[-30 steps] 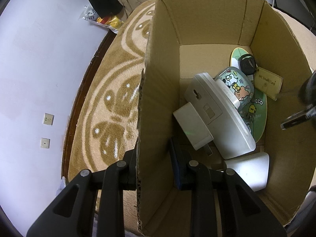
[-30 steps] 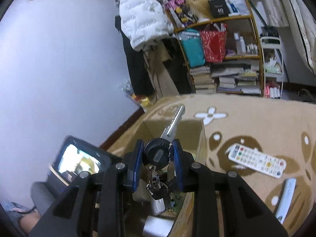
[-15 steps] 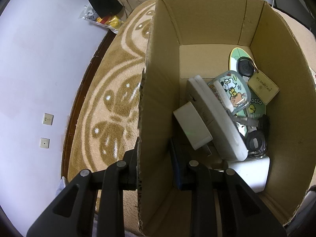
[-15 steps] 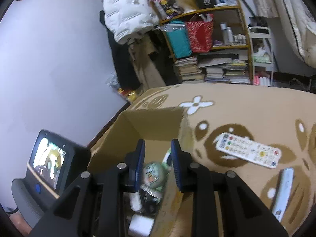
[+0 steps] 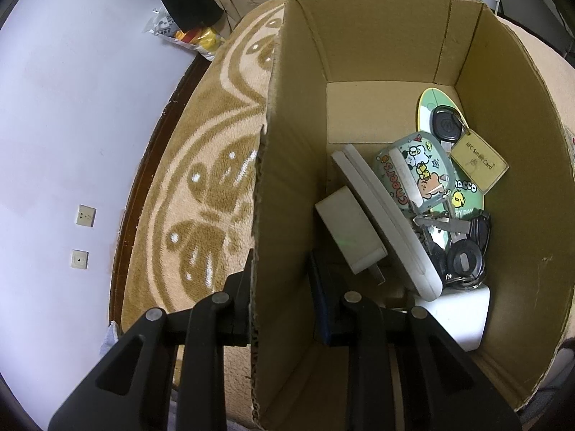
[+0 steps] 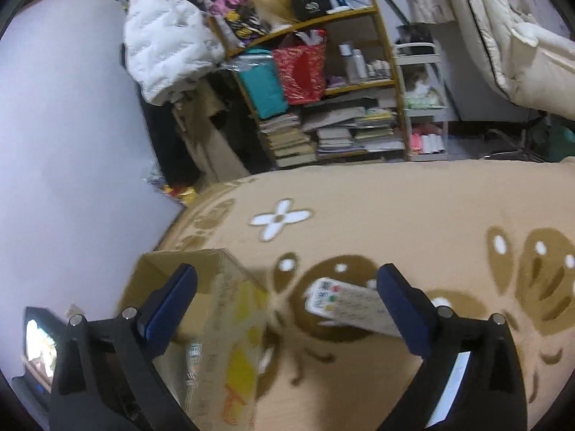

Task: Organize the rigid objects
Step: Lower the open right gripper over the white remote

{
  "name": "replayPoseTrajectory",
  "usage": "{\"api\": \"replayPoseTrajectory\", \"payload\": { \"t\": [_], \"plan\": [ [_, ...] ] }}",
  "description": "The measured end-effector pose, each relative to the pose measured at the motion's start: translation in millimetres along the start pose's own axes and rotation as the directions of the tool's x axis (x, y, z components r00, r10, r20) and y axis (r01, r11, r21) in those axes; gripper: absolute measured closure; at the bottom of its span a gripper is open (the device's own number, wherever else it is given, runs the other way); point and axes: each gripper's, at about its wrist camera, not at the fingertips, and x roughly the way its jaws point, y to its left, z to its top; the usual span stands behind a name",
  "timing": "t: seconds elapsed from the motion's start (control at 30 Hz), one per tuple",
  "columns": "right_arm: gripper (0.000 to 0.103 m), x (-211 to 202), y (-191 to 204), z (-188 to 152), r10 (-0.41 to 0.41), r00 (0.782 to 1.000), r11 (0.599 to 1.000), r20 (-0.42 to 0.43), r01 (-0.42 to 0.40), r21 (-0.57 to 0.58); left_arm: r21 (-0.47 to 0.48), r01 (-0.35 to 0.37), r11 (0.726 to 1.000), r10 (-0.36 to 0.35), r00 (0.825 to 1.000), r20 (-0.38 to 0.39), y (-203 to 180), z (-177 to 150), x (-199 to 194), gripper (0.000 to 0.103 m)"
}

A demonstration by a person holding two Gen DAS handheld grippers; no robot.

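So far: several rigid things are already lying in the cardboard box (image 5: 377, 46), which is sitting on the patterned rug (image 6: 413, 208).
Inside the box: a bunch of keys (image 5: 463, 251) is resting at the near right, against a white flat device (image 5: 381, 215) that is leaning across the middle; a cartoon-printed case (image 5: 417, 168), a black key fob (image 5: 445, 125) with an NFC card tag (image 5: 479, 165) and a green oval card (image 5: 431, 102) are lying toward the far side.
Left tool (image 5: 280, 301): its jaws are gripping the box's left wall, one finger outside and one inside, steadying it.
Right tool (image 6: 284, 305): its jaws have just been opening and are now standing wide with nothing between them, hanging above the rug just right of the box.
Left to do: a white remote control (image 6: 345, 309) is lying on the rug beyond the right tool, and a second pale slim thing (image 6: 452, 384) is peeking out near the right finger; I am judging both as waiting for the box.
Progress: well along, I am guessing, with at least two items outstanding.
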Motion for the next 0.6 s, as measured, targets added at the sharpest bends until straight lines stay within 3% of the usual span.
{"api": "replayPoseTrajectory", "payload": {
  "t": [0.07,0.27,0.6],
  "plan": [
    [0.0,2,-7,4,-0.047,0.999,0.999,0.01,0.047,-0.008,-0.002,0.001,1.0,-0.001,1.0,-0.001,0,0,0,0.077],
    [0.0,21,-15,9,-0.076,0.997,0.996,-0.032,0.074,-0.057,0.003,-0.001,1.0,0.001,1.0,0.0,0,0,1,0.077],
    [0.0,60,-21,9,-0.048,0.992,0.995,-0.119,0.038,-0.091,-0.011,0.002,1.0,-0.002,1.0,0.001,1,1,2,0.076]
  ]
}}
